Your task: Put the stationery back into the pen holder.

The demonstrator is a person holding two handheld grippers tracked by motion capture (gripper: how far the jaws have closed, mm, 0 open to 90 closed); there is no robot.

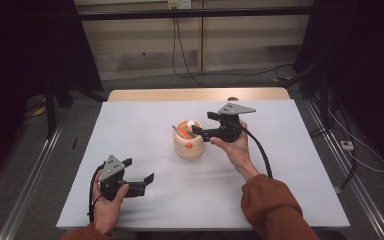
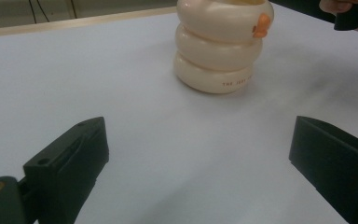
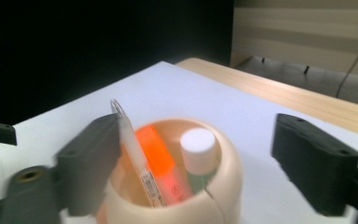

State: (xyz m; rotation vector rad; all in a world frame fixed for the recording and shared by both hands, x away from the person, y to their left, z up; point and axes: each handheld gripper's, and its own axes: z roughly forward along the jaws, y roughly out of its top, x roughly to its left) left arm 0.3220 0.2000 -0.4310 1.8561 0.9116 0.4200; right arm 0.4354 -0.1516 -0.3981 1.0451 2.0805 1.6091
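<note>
Your right tool (image 1: pixel 198 131) sits at the rim of the cream pen holder (image 1: pixel 188 141), which stands near the middle of the white counter (image 1: pixel 145 125). In the right gripper view the tool (image 3: pixel 186 158) has its jaws spread wide, one on each side of the holder's mouth, and nothing is pinched between them. The holder (image 3: pixel 186 200) is a round, ribbed pot built of three stacked bulges, with a small orange mark on its side. Inside it you can see three items standing upright: an orange highlighter (image 3: pixel 161 163), a clear flat item with a barcode label (image 3: pixel 137 158) leaning against the highlighter on the side of the tool's left-hand jaw, and a green tube with a white cap (image 3: pixel 198 156) just beside the highlighter on the other side. The clear flat item stands close against that jaw; whether they touch cannot be told. Your left tool (image 1: pixel 139 181) is held low over the counter near its front left part, well apart from the holder. In the left gripper view its jaws also stand wide with nothing between them, and the tool (image 2: pixel 198 158) faces the pen holder (image 2: pixel 219 51) across bare counter (image 2: pixel 74 79). Your right hand (image 1: pixel 232 145) grips the right tool's body from below.
</note>
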